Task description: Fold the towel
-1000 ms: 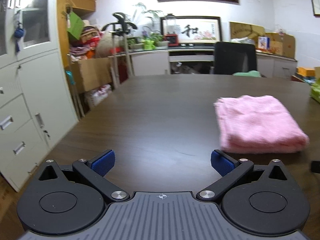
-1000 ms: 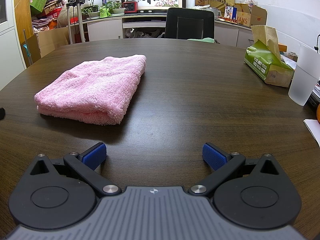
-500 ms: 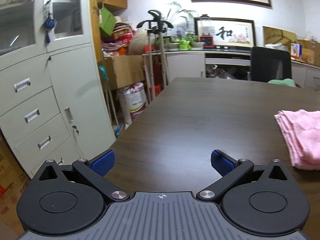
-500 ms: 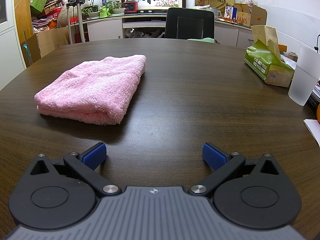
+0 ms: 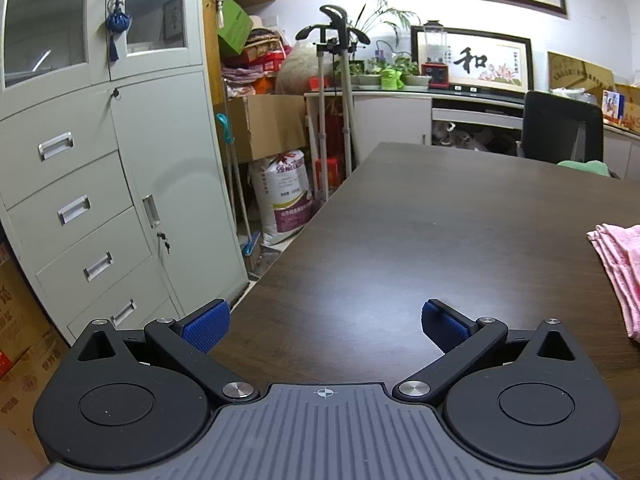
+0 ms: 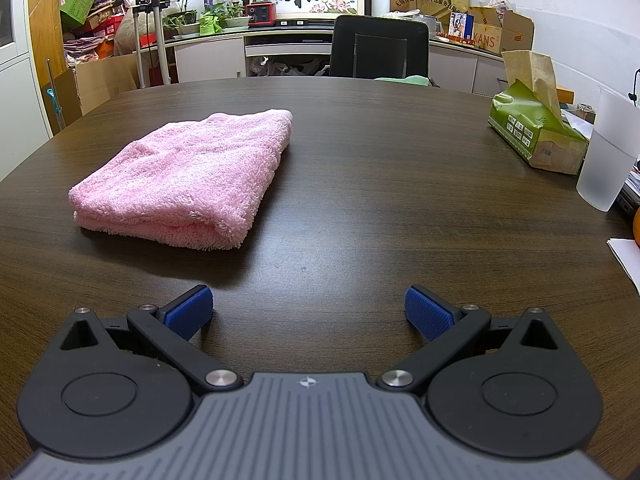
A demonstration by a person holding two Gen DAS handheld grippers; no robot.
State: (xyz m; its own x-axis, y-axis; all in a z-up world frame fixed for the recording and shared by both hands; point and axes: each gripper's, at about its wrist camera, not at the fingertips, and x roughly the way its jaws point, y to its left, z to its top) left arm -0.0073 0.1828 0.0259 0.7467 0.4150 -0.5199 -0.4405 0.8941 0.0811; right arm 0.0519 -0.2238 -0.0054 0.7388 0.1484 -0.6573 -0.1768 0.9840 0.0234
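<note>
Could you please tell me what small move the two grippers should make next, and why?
Probably none beyond setting them down: the pink terry towel already lies folded in layers on the dark wooden table. Left gripper and right gripper both have jaws wide apart, empty, clear of the towel.

Two matching handheld grippers showing black linkages, grey ribbed bodies and blue finger pads

The left gripper (image 5: 325,322) is showing a grey body ribbed with lengthwise grooves and carrying a small white crosshair mark at its front edge; two round black housings with circular insets are flanking it; black link arms with triangular cut-outs are running forward, pinned by silver screws; textured blue pads (image 5: 205,325) are tipping the fingers; the right gripper (image 6: 308,312) is repeating the same build, with its own blue pads (image 6: 428,316), silver pivots and crosshair mark.
</note>
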